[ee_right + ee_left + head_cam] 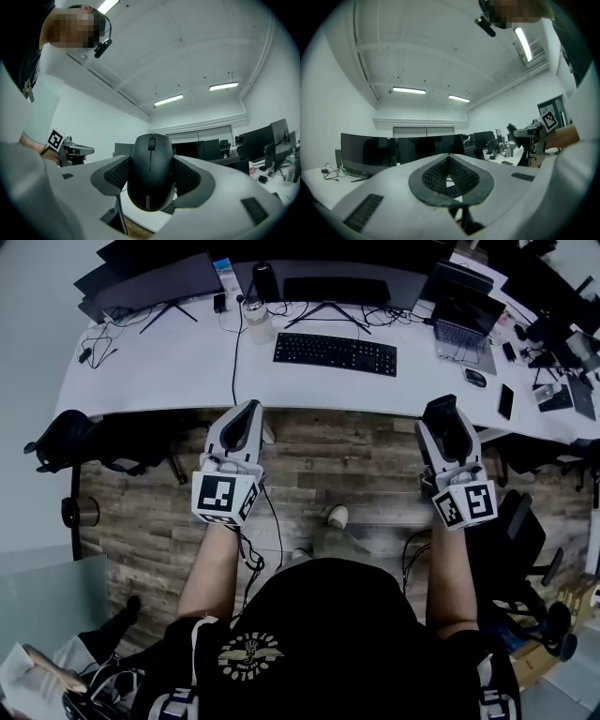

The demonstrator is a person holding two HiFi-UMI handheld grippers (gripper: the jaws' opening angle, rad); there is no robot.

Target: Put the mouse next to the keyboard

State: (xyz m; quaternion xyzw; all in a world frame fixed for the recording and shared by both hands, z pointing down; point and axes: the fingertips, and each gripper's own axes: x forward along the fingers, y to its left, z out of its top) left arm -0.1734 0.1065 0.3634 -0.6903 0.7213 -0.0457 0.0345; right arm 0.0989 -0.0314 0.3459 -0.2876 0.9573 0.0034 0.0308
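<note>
A black mouse (150, 180) is clamped between the dark pads of my right gripper (151, 161), which is shut on its sides. In the head view that gripper (448, 423) hangs just in front of the white desk's near edge (319, 407), with the mouse (451, 435) dark between its jaws. The black keyboard (335, 353) lies on the desk, ahead and to the left of it. My left gripper (247, 413) is level with the right one, further left, below the keyboard's left end. Its fingertips (449, 158) meet with nothing between them.
Monitors (337, 287) line the desk's back edge. A pale bottle (258, 322) stands left of the keyboard. To the right are a laptop (464, 329), a second mouse (475, 378) and a phone (506, 401). Office chairs (70, 442) stand on the wood floor.
</note>
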